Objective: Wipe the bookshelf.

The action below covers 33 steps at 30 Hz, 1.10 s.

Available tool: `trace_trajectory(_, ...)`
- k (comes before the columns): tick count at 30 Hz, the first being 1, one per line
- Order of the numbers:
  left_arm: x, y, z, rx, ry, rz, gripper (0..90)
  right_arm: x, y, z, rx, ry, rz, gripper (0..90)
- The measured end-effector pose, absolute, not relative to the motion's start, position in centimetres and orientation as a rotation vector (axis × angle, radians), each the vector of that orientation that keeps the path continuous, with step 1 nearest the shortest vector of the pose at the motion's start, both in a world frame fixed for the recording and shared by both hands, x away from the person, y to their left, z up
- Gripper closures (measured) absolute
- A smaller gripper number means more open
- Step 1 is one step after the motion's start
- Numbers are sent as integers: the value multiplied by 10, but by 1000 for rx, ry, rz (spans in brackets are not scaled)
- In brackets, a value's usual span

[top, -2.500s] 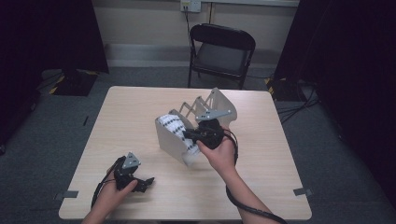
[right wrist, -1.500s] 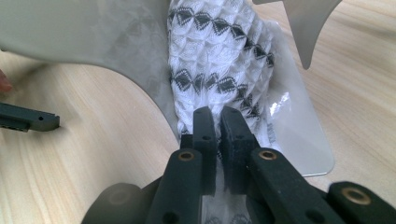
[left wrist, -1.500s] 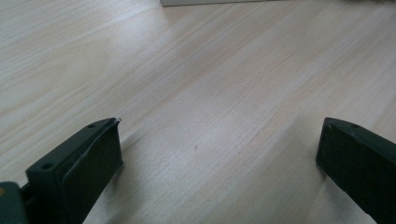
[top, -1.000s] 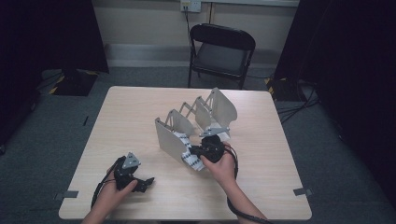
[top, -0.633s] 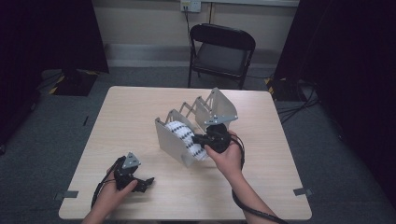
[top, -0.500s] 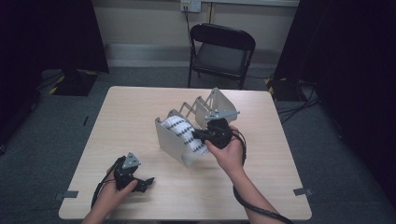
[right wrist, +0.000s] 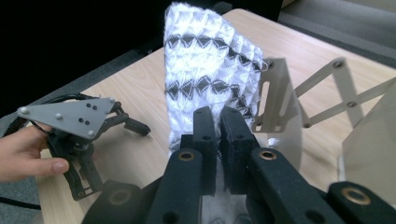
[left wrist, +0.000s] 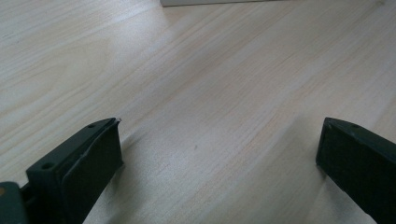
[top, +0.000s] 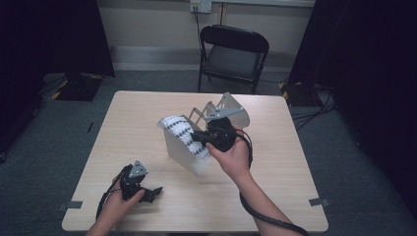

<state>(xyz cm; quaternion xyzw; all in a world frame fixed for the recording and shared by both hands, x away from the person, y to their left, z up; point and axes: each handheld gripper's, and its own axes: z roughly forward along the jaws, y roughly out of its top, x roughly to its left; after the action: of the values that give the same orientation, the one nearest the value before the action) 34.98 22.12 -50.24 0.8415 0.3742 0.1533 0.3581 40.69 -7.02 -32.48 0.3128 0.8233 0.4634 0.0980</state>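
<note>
Cloth (top: 184, 135): white knit with dark zigzag bands, no label or writing legible. Clenched between the jaws of the right gripper (top: 199, 137), draped over the front plate of the rack (top: 231, 110), mid-desk. Left gripper (top: 153, 191): at seven o'clock from the rack, low over the bare desk (top: 295, 162), jaws spread wide, grasping nothing.

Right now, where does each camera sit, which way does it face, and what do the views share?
High view: above the near side, looking forward and down on the light wooden table; both forearms and claws enter from below.
Left gripper view: rides the left claw, facing bare tabletop, jaws apart.
Right gripper view: rides the right claw, pinching the white knitted cloth with dark diamonds.
Shared: the high and right gripper views show the cloth, the grey folding metal rack and the left claw.
</note>
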Motion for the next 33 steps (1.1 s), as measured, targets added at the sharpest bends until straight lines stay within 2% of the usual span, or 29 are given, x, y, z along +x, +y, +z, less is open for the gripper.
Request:
trace_trajectory(17,350,222,-502,2178,962,394,0,415,-69,-361,953,2476,1324,856)
trace_trajectory(33,350,222,-502,2178,962,394,0,423,-65,-434,1019,2554,1276,854)
